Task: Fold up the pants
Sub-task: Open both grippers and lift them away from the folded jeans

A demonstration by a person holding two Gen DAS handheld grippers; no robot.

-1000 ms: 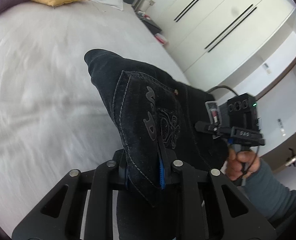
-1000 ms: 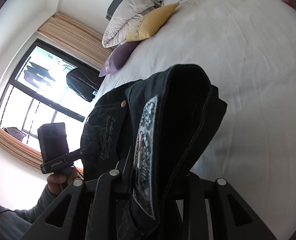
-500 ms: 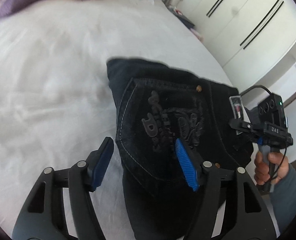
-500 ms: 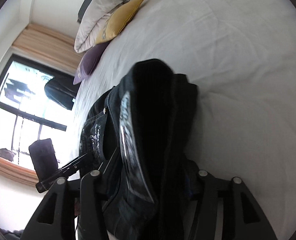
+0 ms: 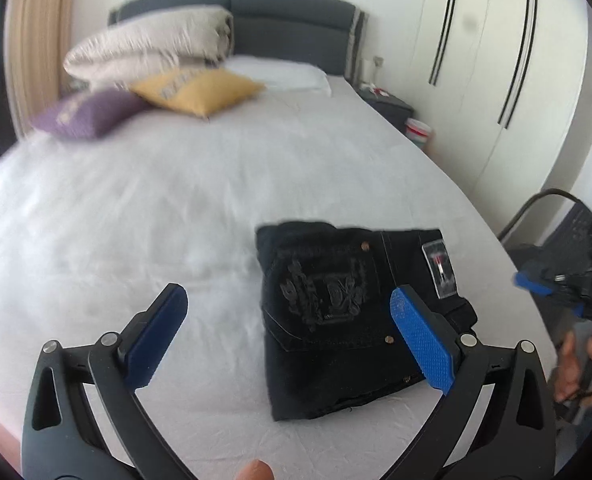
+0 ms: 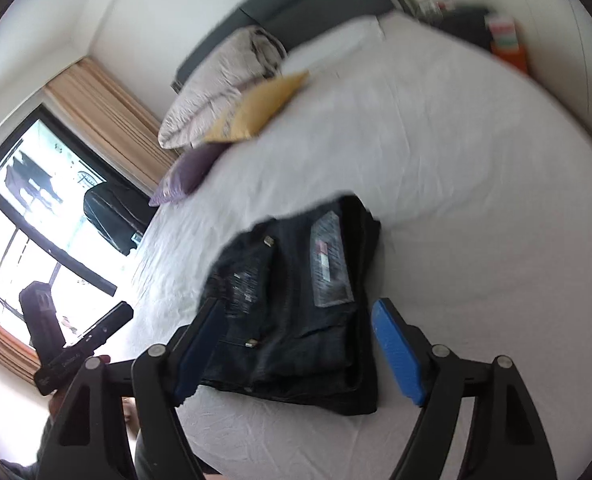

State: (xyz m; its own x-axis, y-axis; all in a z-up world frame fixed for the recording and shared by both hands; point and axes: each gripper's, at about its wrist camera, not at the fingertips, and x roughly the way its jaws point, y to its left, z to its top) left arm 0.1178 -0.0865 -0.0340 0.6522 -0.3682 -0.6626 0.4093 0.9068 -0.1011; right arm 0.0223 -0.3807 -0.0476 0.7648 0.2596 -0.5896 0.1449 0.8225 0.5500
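Left wrist view shows the pants [image 5: 351,316] lying as a compact folded bundle on the white bed sheet [image 5: 168,208], near the bed's foot edge and well apart from the yellow pillow [image 5: 200,88] at the head. The left gripper [image 5: 284,320] hangs above them, jaws opening wide with nothing pressed between the blue pads. From the right wrist view, the right gripper [image 6: 296,348] is likewise opening, its pads straddling the bundle without touching it. The fold looks finished, so the hands have no reason to hold on.
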